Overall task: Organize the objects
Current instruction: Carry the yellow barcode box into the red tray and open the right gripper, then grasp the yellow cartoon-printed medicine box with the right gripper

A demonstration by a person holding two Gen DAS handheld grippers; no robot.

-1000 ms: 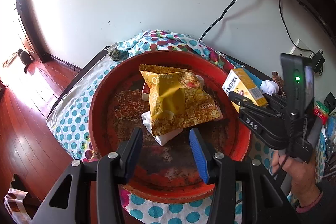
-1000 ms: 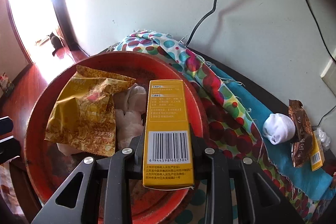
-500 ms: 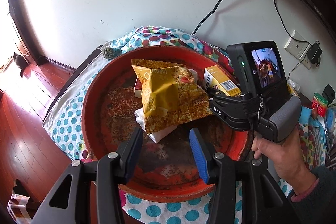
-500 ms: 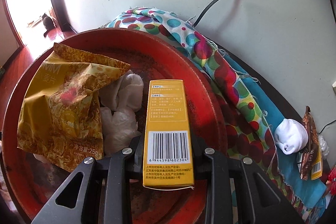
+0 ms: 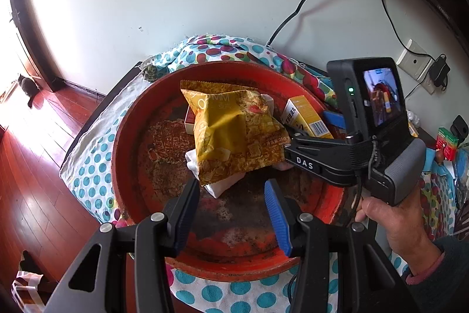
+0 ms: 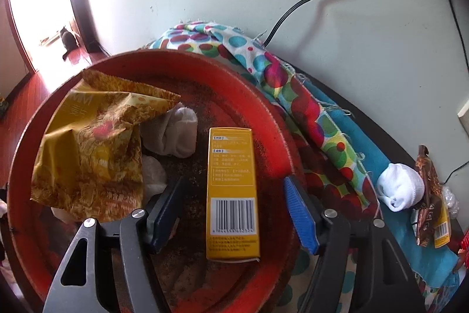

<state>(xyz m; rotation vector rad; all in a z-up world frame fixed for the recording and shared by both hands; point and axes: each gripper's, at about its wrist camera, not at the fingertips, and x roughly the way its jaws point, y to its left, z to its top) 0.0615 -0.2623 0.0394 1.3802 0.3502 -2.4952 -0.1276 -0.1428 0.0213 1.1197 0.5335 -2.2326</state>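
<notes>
Box (image 6: 232, 195), yellow, lies in the red basin (image 6: 272, 113) between the spread pads of my right claw (image 6: 231, 213), which has just been opening, long axis along my fingers, nothing pressing it.

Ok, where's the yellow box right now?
In the right wrist view the yellow box lies in the red basin, right of the snack bag, between the right gripper's open fingers.

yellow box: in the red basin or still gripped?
In the red basin, released. The yellow box lies flat on its floor; the right hand-held gripper has just been opening, its pads standing clear on both sides.
</notes>
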